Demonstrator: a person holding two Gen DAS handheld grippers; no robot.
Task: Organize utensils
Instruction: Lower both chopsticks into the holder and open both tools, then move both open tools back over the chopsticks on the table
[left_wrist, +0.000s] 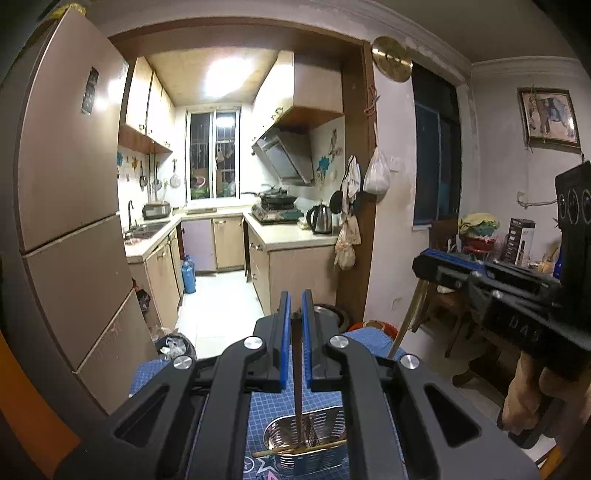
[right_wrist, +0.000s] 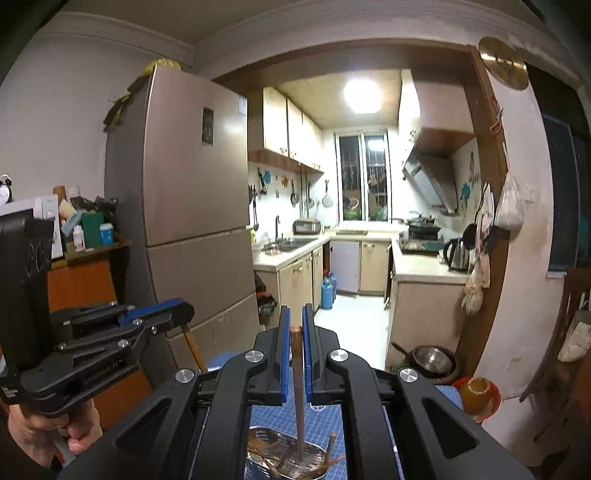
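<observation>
Setting: a home kitchen seen through a doorway, with a table under a blue grid mat (left_wrist: 258, 417) in the foreground.
Left gripper (left_wrist: 296, 325): jaws pressed together, pinching one dark chopstick (left_wrist: 297, 387) near its upper end; the stick hangs down into the metal holder (left_wrist: 314, 461).
Right gripper (right_wrist: 296, 328): likewise pinching a brown chopstick (right_wrist: 300, 398), tip down in the holder.
Holder: shiny ribbed steel tub on the mat, with more chopsticks (right_wrist: 269, 461) lying crossed inside.
Handling: chopsticks look light, stiff, thin and smooth, so probably prone to swivel or slip.
Where to hold: likely near the thick top end, squarely between the pads.
</observation>
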